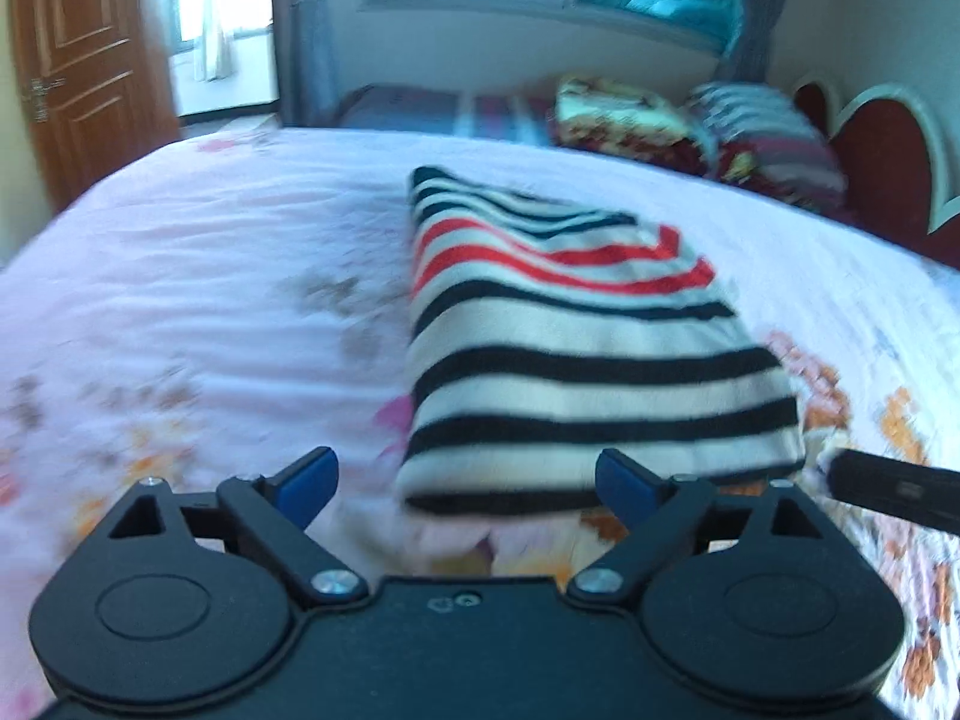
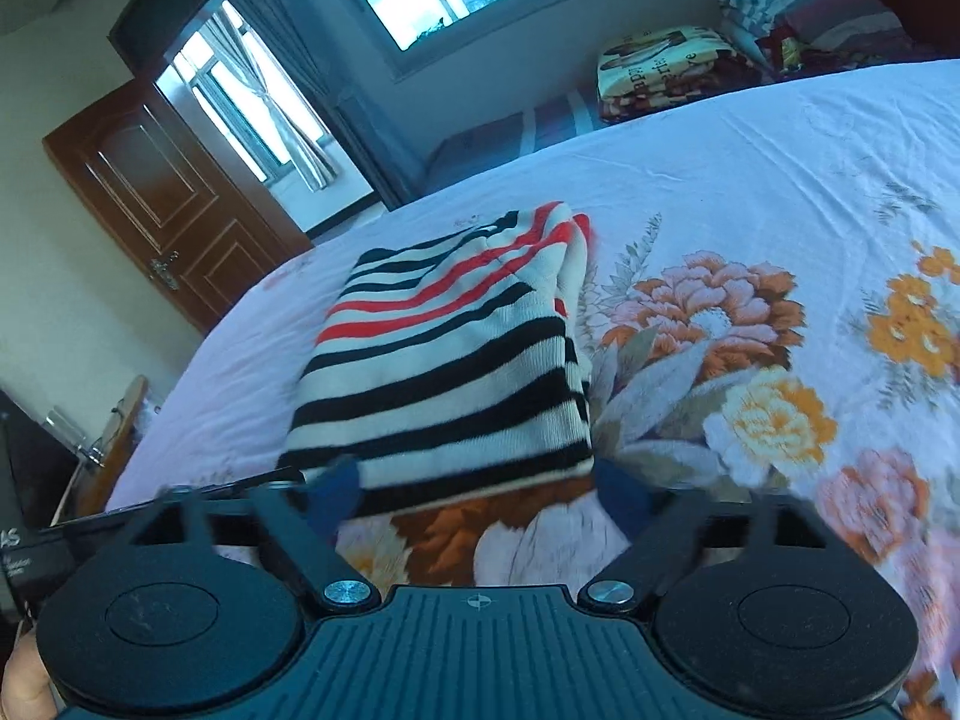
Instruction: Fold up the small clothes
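Note:
A folded knit garment (image 1: 570,348) with black, white and red stripes lies flat on the flowered bed sheet (image 1: 180,300). My left gripper (image 1: 465,480) is open just short of the garment's near edge, its blue pads wide apart and touching no cloth. In the right wrist view the same garment (image 2: 444,372) lies straight ahead. My right gripper (image 2: 480,492) is open too, with the near hem lying between its blurred blue pads and neither pad pressing on it. A black part of the right gripper (image 1: 894,492) shows at the garment's near right corner.
Folded blankets and a striped pillow (image 1: 690,120) are piled at the bed's far side beside a red headboard (image 1: 876,168). A brown door (image 2: 168,222) stands open past the bed's left edge. Bare sheet (image 2: 780,180) stretches to the right of the garment.

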`<state>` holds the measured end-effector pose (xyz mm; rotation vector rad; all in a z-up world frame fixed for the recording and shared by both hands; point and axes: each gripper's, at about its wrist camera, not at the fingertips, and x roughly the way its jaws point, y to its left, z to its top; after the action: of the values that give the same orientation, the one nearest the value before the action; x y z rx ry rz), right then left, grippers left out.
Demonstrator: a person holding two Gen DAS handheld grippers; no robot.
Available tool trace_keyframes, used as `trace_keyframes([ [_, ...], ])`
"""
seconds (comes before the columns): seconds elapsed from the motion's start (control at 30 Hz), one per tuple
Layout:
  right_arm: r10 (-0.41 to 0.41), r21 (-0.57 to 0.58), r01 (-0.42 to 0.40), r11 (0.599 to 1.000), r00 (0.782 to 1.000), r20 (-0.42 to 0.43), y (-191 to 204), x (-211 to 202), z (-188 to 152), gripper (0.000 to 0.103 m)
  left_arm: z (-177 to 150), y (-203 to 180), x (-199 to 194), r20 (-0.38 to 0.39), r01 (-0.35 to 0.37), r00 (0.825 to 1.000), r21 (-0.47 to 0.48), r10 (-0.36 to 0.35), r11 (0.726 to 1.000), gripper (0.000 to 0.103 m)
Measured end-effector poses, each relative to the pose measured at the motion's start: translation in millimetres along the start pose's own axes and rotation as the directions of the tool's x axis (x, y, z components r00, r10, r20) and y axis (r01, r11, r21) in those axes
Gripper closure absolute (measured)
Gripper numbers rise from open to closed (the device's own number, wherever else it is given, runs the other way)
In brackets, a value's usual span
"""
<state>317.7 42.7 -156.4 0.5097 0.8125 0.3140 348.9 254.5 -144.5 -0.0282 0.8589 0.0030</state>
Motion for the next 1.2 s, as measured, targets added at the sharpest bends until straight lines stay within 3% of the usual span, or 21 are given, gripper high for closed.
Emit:
trace_keyframes([
  [0.13,-0.004,-0.032,0.004,0.999,1.0,-0.009,11,-52,-14,0.014,-15,-4,-61,0.051,-0.048,0.998,-0.012,0.048,0.999,0.01],
  [0.23,-0.016,-0.075,0.014,0.997,1.0,-0.02,22,-96,-26,0.0,-34,-13,-121,0.136,-0.072,0.988,-0.002,0.072,0.997,0.009],
  [0.37,-0.037,-0.166,0.034,0.986,0.999,-0.015,42,-152,-48,0.0,-66,-23,-193,0.206,-0.011,0.978,-0.041,0.019,0.999,0.008],
  [0.47,-0.095,-0.221,0.091,0.971,0.996,-0.004,60,-188,-66,0.0,-84,-30,-232,0.202,0.004,0.979,-0.066,0.009,0.998,0.009],
  [0.53,-0.093,-0.235,0.098,0.967,0.995,0.034,68,-212,-75,0.0,-93,-36,-254,0.208,-0.03,0.977,-0.046,0.039,0.998,0.008],
  [0.6,-0.093,-0.241,0.109,0.964,0.993,0.076,75,-233,-83,0.0,-104,-42,-274,0.245,-0.105,0.963,-0.053,0.115,0.993,0.008],
  [0.67,-0.118,-0.246,0.145,0.958,0.985,0.124,84,-252,-89,0.0,-112,-45,-288,0.265,-0.141,0.952,-0.058,0.151,0.988,0.008],
  [0.87,-0.176,-0.266,0.242,0.933,0.952,0.25,102,-286,-104,0.0,-126,-49,-306,0.252,-0.124,0.959,-0.029,0.127,0.992,0.008],
  [1.0,-0.18,-0.263,0.254,0.931,0.945,0.274,103,-292,-108,0.0,-131,-46,-311,0.238,-0.094,0.966,-0.056,0.104,0.994,0.008],
  [1.2,-0.174,-0.276,0.248,0.929,0.948,0.268,105,-293,-109,0.0,-134,-40,-316,0.242,-0.109,0.962,-0.075,0.124,0.991,0.008],
])
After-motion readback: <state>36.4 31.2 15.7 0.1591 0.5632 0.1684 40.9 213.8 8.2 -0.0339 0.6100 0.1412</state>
